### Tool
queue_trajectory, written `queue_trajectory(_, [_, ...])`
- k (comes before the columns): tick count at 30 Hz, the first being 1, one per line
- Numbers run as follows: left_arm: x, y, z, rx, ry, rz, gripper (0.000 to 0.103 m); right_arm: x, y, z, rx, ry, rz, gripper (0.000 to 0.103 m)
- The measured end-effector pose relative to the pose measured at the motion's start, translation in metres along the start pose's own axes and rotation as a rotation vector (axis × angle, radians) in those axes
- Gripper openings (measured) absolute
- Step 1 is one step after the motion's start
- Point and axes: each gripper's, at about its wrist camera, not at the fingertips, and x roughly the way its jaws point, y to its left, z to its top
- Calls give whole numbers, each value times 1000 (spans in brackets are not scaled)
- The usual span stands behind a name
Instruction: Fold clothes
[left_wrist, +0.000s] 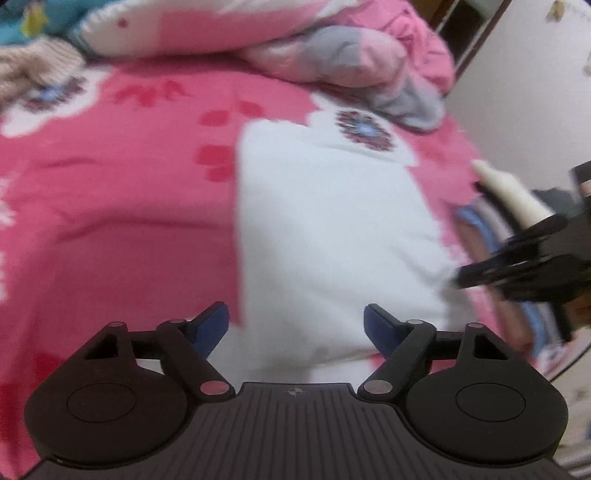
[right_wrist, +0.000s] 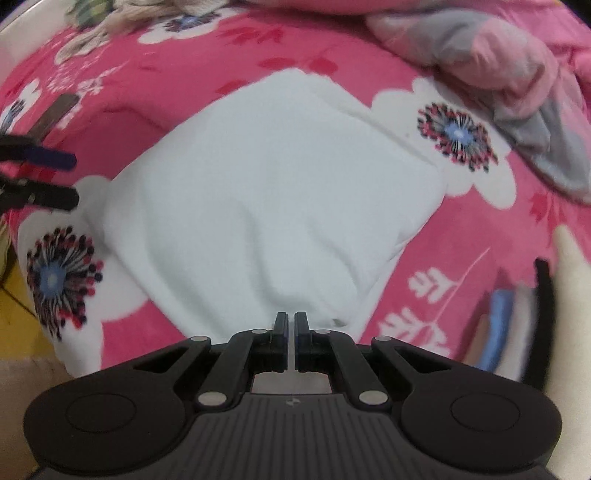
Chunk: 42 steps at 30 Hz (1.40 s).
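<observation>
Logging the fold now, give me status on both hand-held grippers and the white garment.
Left hand-held gripper open, empty. Right hand-held gripper shut, nothing visibly held. Folded white cloth garment flat on pink floral bedspread. Nothing in the way.

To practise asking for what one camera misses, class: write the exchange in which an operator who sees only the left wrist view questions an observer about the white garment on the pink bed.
Operator: My view blurs the right claw. Is it open or shut?
Observer: The right claw is shut, with its tips over the near edge of the white garment. I see no cloth between them.
Operator: What is on the sheet closer in than my picture reaches?
Observer: A second flower print lies on the pink sheet beside the garment's near corner, just below the left claw in the right wrist view.
</observation>
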Motion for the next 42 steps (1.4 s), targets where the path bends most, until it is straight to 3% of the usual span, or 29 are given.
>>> queue_trajectory(2, [14, 5, -12, -17, 62, -27, 69, 5, 0, -2, 29, 23, 1, 1])
queue_trajectory(4, [34, 16, -28, -48, 175, -5, 62, 8, 1, -5, 56, 53, -5, 1])
queue_trajectory(6, [34, 25, -37, -44, 165, -22, 60, 8, 0, -6, 84, 81, -17, 1])
queue_trajectory(9, [17, 31, -25, -59, 168, -36, 60, -3, -3, -1, 130, 89, -32, 1])
queue_trajectory(14, [-14, 29, 7, 7, 58, -89, 60, -9, -7, 20, 203, 44, -11, 1])
queue_trajectory(15, [-8, 27, 13, 22, 65, -114, 60, -6, -7, 22, 209, 47, -14, 1])
queue_trajectory(19, [46, 27, 5, 73, 231, -116, 61, 13, -5, 27, 234, 74, -34, 1])
queue_trajectory(23, [52, 37, 3, 107, 280, -134, 59, 44, -11, 3, 290, 176, -62, 0])
queue_trajectory(29, [18, 44, 36, 129, 246, -152, 60, 14, -16, 19, 392, 106, -97, 0])
queue_trajectory(32, [30, 38, 50, 157, 247, -191, 60, 9, -15, 28, 411, 61, -105, 0])
queue_trajectory(37, [68, 31, 33, 225, 326, -169, 62, 40, -11, 17, 448, 133, -102, 0])
queue_trajectory(42, [73, 32, 25, 223, 323, -172, 65, 46, -6, 7, 458, 132, -114, 0])
